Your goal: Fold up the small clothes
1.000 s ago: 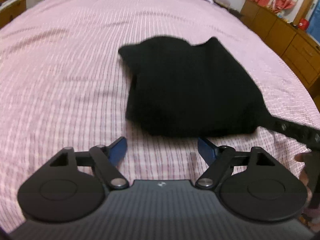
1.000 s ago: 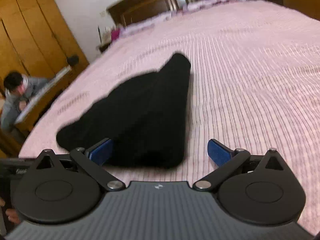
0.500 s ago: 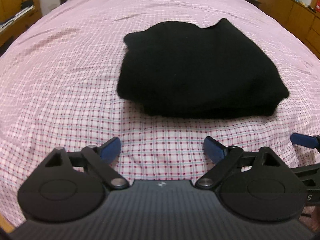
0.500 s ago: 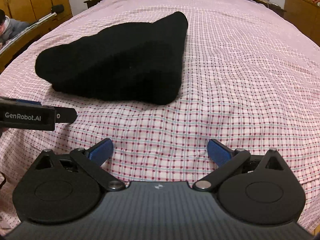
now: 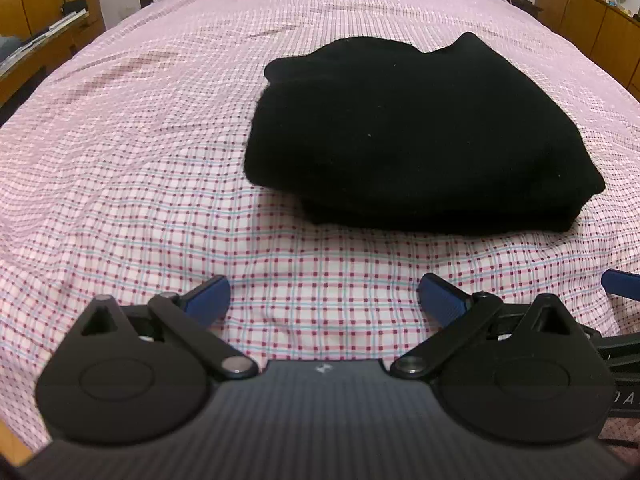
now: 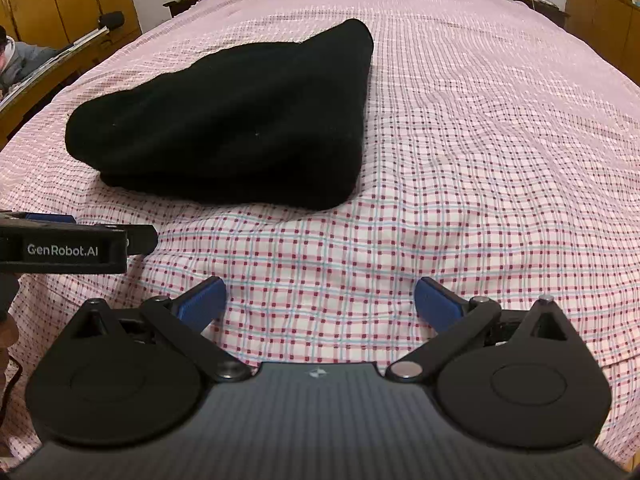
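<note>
Folded black garment (image 5: pixel 420 132) lying on the pink checked bedspread (image 5: pixel 140 152), a thick stacked bundle, far of both tools and untouched by either. Looks like the folding itself is close to done, judging by the doubled layers along the near edge.

Risks from here — top layer sliding off the stack if nudged from the side, since soft knit on knit probably grips little; the pointed far corner flopping open if lifted by one edge only; bedspread getting pinched along with the cloth if the blue pads go in low.

Left gripper (image 5: pixel 324 296) level just above the bedspread, near of the bundle, fingers spread wide, nothing between them. Right gripper (image 6: pixel 320 300) likewise spread and empty, held low, bundle lying far and to its left. Both side by side, close together.
</note>
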Tool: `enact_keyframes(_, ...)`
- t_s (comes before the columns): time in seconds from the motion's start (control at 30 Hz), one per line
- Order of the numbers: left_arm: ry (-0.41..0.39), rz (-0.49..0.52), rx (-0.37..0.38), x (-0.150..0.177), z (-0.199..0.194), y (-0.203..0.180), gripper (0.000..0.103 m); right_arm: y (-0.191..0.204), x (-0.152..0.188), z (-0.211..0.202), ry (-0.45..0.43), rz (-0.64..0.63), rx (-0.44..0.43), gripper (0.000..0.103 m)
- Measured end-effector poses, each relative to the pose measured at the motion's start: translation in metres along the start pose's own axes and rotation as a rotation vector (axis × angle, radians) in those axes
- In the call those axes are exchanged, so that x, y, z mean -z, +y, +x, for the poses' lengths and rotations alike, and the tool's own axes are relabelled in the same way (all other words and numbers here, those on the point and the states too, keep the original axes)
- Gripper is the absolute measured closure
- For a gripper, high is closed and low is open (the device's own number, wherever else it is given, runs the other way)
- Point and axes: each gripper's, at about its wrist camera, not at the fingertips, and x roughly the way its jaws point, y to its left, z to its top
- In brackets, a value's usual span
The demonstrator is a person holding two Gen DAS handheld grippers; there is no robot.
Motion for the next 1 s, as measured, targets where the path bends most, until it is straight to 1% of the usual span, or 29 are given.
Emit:
enact_keyframes(0.37,-0.021,0.013,-0.010,0.0059,-0.0021,-0.0018,0.000,-0.0012,0.0028,0.0018,-0.014,0.006,-0.005,0.000)
enact_keyframes(1.0,-0.014,0.018,-0.020,0.0055,-0.0025,-0.0043,0.000,-0.0034,0.0038,0.0030,-0.022,0.019,-0.012,0.000)
